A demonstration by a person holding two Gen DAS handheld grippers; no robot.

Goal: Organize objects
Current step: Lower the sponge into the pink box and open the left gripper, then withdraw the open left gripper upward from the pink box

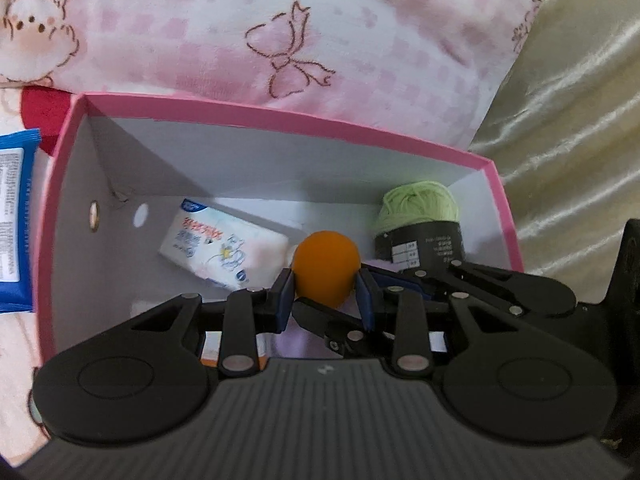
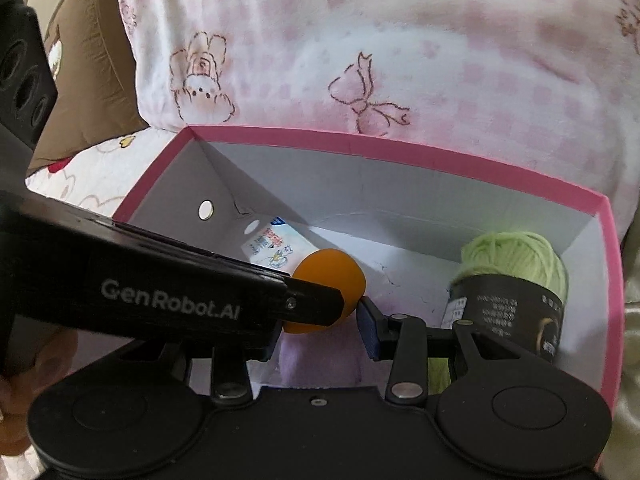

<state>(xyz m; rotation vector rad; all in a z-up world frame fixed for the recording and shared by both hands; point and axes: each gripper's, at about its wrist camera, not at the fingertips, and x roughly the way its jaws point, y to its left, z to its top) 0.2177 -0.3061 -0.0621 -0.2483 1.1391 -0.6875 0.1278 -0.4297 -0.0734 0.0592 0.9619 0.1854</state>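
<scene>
Orange ball (image 1: 325, 268) sits gripped between left fingers (image 1: 285, 296) above the pink-rimmed box (image 1: 280, 117).

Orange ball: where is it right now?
The orange ball is clamped in the left gripper over the pink box, between the tissue pack on its left and the green yarn on its right.

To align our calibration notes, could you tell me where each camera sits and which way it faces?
Left wrist: on the left gripper, facing down into the pink box; its fingers flank the orange ball.
Right wrist: on the right gripper, facing the same box; the left gripper crosses from the left.
Shared: pink box, orange ball, green yarn, tissue pack.
</scene>
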